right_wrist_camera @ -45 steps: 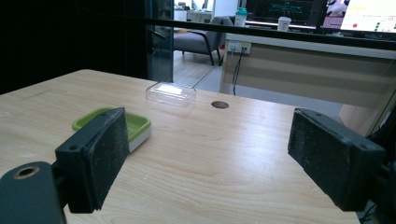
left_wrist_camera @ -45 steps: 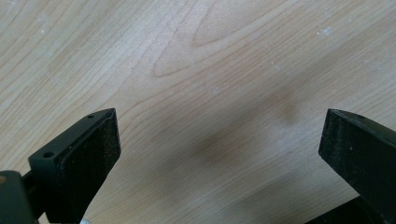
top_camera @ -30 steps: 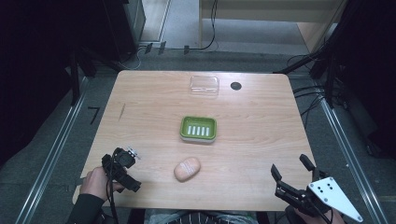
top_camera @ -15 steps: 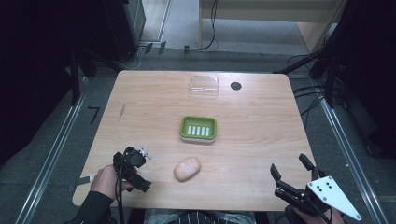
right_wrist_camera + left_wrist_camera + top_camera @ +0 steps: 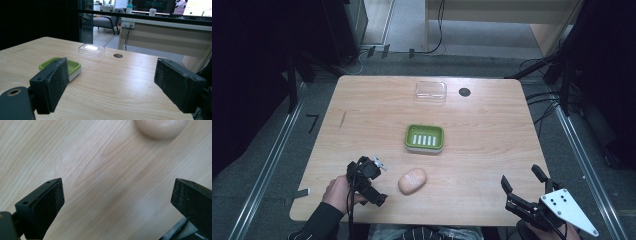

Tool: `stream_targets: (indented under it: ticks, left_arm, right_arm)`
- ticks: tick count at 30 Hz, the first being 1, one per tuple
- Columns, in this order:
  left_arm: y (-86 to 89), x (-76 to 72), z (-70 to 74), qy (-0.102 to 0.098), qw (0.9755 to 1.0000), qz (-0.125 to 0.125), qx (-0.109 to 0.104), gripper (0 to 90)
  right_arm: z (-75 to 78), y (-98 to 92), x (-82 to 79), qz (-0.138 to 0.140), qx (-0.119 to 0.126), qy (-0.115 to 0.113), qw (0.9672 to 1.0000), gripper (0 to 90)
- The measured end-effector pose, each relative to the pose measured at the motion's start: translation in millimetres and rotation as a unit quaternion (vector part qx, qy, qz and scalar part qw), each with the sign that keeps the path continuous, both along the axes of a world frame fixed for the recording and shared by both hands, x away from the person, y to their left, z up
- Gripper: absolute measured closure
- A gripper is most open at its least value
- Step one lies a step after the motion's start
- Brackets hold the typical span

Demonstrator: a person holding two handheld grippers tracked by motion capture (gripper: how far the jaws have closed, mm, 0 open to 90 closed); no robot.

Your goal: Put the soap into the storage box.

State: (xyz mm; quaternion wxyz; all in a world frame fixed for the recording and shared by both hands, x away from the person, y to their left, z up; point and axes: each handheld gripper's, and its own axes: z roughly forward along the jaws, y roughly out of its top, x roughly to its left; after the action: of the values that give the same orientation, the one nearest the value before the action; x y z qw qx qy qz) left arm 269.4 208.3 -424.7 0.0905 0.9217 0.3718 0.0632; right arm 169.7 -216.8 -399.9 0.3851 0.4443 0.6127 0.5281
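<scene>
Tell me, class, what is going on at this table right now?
A person holds a gripper in each hand at a wooden table. The left gripper, jaws wide open, is close beside a peach-coloured soap bar near the front edge, not touching it. The right gripper hovers open at the front right corner, holding nothing. A green soap dish sits empty mid-table, and a clear plastic lid lies near the far edge.

Both grippers' jaws wide apart, low.

Soap (image 5: 412, 181) btwn L gripper (image 5: 371, 186); dish (image 5: 424, 138)
</scene>
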Motion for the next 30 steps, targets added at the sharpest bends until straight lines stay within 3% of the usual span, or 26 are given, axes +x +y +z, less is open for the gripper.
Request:
stream_targets:
  ticks: [22, 30]
  left_arm:
    - [-41.3, 17.9, -1.4, -0.01, 0.9994, -0.027, -0.017, 0.0]
    - [-50.2, 24.4, -0.8, -0.013, 0.9993, -0.024, -0.023, 0.0]
  right_arm:
    - [-0.4, -0.3, 0.4, -0.001, -0.001, 0.002, 1.0, 13.2]
    - [-0.3, -0.8, -0.8, -0.002, -0.002, 0.002, 1.0, 13.2]
